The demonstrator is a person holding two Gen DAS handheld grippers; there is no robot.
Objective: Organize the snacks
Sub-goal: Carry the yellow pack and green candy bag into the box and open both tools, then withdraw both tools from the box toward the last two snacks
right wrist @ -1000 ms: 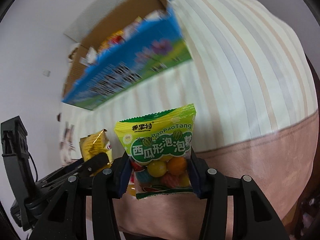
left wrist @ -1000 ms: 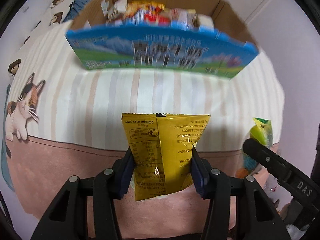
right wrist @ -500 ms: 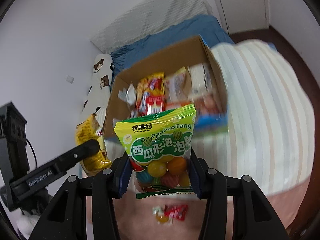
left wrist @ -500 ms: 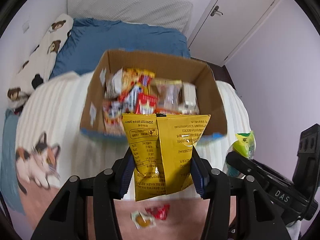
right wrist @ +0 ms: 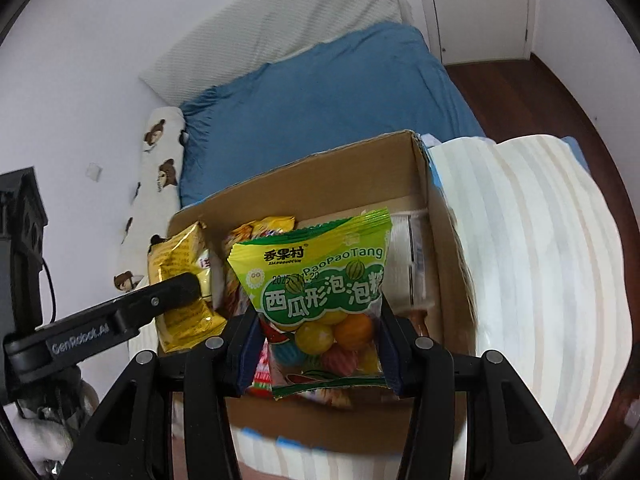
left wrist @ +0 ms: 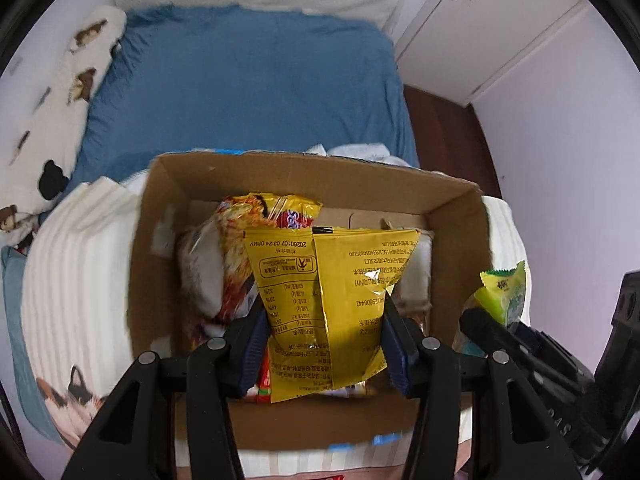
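Observation:
My left gripper (left wrist: 324, 344) is shut on a yellow snack bag (left wrist: 332, 300), held over the open cardboard box (left wrist: 160, 208). In the right wrist view my right gripper (right wrist: 318, 354) is shut on a green bubble-gum bag (right wrist: 320, 280) with coloured balls inside, also above the box (right wrist: 420, 168). The box holds several snack packets (left wrist: 248, 240). The green bag (left wrist: 504, 292) shows at the right of the left wrist view, and the yellow bag (right wrist: 180, 280) shows at the left of the right wrist view, clamped by the other gripper's finger.
The box stands on a cream striped blanket (right wrist: 540, 260) on a bed. Behind it lie a blue sheet (left wrist: 248, 88), a white pillow (right wrist: 280, 20) and a bear-print bolster (left wrist: 52, 92). A white door (left wrist: 480, 28) and dark wood floor (right wrist: 540, 88) are at the right.
Both grippers have travelled forward and up with their bags, from in front of the box's blue side to over its open top. The grips have not changed.

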